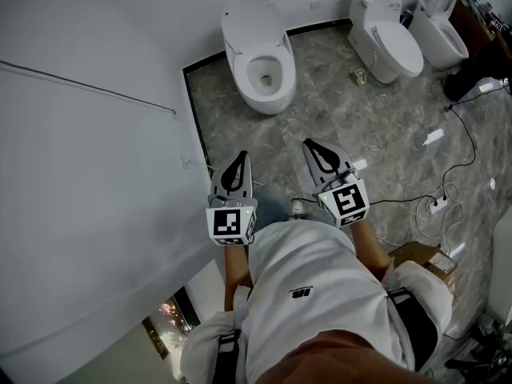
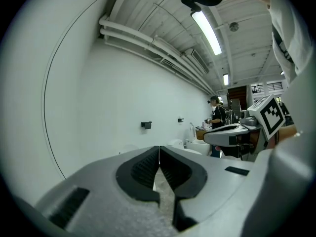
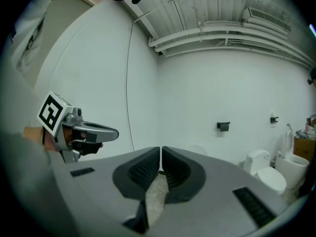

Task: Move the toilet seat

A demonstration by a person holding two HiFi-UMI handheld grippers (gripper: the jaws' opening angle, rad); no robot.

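the toilet seat [image 1: 270,78] looked to be down around the open bowl, lid raised, well ahead of both grippers and untouched. the left gripper [image 1: 240,160] and right gripper [image 1: 314,147] hung side by side above the marble floor [image 1: 336,110] (jaws pressed together, holding nothing). two more toilets [image 1: 388,38] stood beyond the right gripper.

1. Three toilets: nearest toilet [image 1: 258,58], middle toilet [image 1: 386,37], far-right toilet [image 1: 442,26].
2. Two tools: left tool [image 1: 242,156], right tool [image 1: 310,143].
3. One cardboard box [image 1: 424,256].
4. One power strip [image 1: 438,205].
5. Two black wall fittings: left fitting [image 3: 223,126], right fitting [image 3: 273,119].
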